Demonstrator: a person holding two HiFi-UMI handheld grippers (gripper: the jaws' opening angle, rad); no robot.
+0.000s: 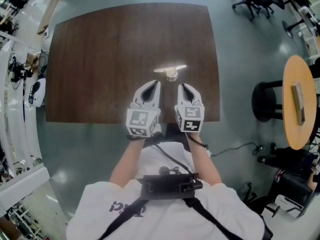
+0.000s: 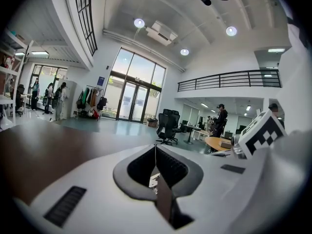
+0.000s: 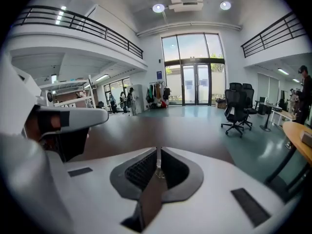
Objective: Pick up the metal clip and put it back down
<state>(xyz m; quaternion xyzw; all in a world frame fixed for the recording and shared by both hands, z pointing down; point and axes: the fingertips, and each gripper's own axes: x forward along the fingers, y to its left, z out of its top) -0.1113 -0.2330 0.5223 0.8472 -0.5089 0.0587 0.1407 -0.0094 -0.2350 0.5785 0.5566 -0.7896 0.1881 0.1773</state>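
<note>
Both of mine are pressed shut with nothing gripped. The left tongs [image 1: 155,83] and right tongs [image 1: 183,85] sit side by side over the near edge of the worktop [image 1: 100,59], tips pointing at the metal clip [image 1: 170,72]. The clip lies just beyond the tips, between their two lines, flat on the worktop and untouched.

Risks, my read:
- With the tips shut, going forward would shove the clip, not catch it. They need to open first.
- The clip is low and thin, so the pads could ride over it or scrape the worktop.
- Slick metal on a smooth top means a one-sided touch could make it skid or spin away.
- The two tongs are close together, so they could bump if both go in.
- A pinch on the thin bar end could let it pivot or drop.

Materials:
- Clip: pale, shiny, glare-washed. It is a thin straight bar with a small rounded lump under the middle; finer shape is too small to tell.
- Worktop: dark brown wood grain, low sheen, otherwise bare.
- Tongs: white hard shells with dark ribbed pad lining.
</note>
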